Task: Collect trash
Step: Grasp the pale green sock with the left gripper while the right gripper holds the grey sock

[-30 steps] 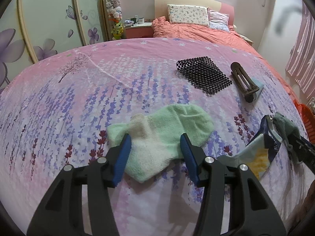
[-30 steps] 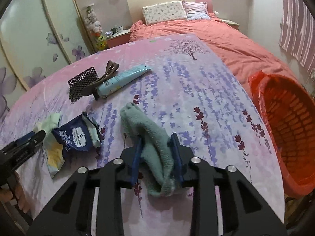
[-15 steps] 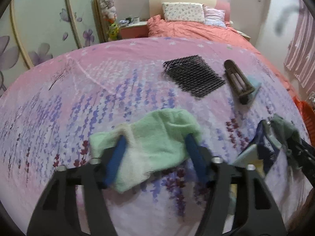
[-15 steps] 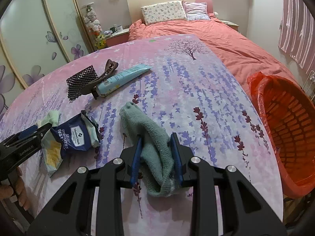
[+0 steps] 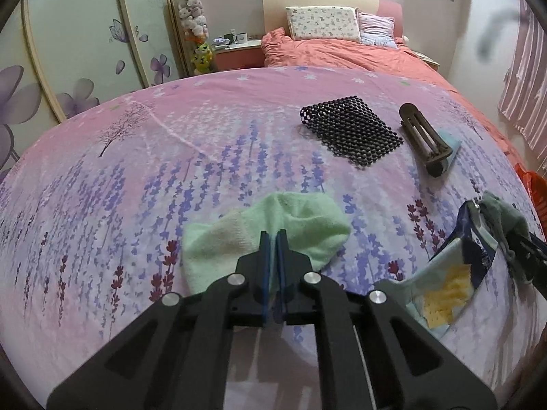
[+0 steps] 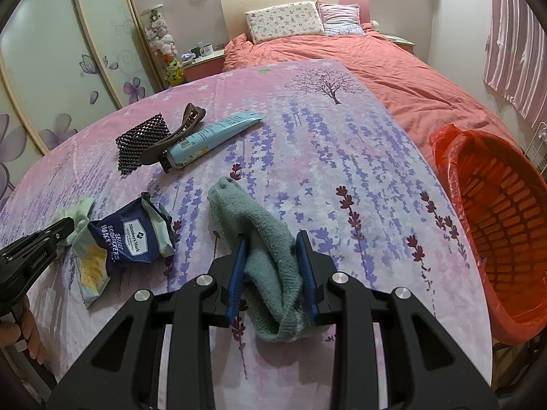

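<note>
A light green sock (image 5: 301,218) lies on the floral cloth. My left gripper (image 5: 272,235) is over its near edge, its jaws closing to a thin gap with a fold of the sock pinched between the pads. In the right wrist view, my right gripper (image 6: 271,239) is shut on a grey-green sock (image 6: 249,218), whose toe rests on the cloth. Between the two socks lies a torn blue cracker wrapper (image 6: 126,239). The left gripper (image 6: 68,225) shows at that view's left edge, on the light green sock (image 6: 80,210).
A red basket (image 6: 506,212) lined with a red bag stands off the table's right side. Farther back lie a black mesh mat (image 5: 348,133), a brown hair claw (image 5: 420,136) and a blue tube (image 6: 212,133). A bed (image 6: 393,65) is behind.
The left gripper's jaws went from wide apart around the light green sock to closed on it. The right gripper and its sock have not moved.
</note>
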The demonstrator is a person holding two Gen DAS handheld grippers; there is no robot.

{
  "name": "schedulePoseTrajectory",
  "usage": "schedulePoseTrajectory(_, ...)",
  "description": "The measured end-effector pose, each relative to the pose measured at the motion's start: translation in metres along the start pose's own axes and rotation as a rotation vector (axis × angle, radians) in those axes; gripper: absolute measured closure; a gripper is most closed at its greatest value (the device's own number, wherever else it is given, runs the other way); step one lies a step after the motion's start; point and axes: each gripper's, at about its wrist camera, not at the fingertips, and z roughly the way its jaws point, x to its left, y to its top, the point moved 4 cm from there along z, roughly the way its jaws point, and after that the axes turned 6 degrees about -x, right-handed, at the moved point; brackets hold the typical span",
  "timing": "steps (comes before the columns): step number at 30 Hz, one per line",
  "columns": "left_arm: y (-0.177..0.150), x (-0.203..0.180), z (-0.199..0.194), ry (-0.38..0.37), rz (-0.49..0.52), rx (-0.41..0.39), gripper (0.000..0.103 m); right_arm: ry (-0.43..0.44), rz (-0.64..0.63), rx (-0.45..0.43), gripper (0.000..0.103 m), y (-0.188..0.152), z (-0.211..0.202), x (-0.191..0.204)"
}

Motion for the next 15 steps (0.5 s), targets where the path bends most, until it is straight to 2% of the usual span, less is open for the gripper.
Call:
schedulePoseTrajectory(2, 0.000, 0.003, -0.001, -0.018, -0.016, -0.001, 0.095, 0.000, 0.000, 0.000, 0.073, 0.000, 0.000, 0.001)
schedulePoseTrajectory(4, 0.001, 0.009, -0.002, -0.052, -0.050, -0.008, 0.091, 0.001, 0.001, 0.000, 0.073, 0.000, 0.000, 0.000)
schedulePoseTrajectory(6, 0.000, 0.019, -0.010, -0.090, -0.109, -0.029, 0.068, -0.001, -0.001, 0.000, 0.073, 0.000, 0.000, 0.000)
schedulePoseTrajectory(9, 0.001, 0.029, -0.025, -0.086, -0.119, -0.072, 0.049, 0.001, 0.000, 0.000, 0.072, 0.000, 0.000, 0.001)
schedulePoseTrajectory(12, 0.001, 0.033, -0.030, -0.028, -0.066, -0.086, 0.034, 0.003, 0.002, 0.000, 0.072, 0.000, 0.000, -0.001)
schedulePoseTrajectory(15, 0.000, 0.042, -0.034, -0.019, -0.085, -0.093, 0.023, 0.003, 0.002, 0.000, 0.072, 0.000, 0.000, 0.000)
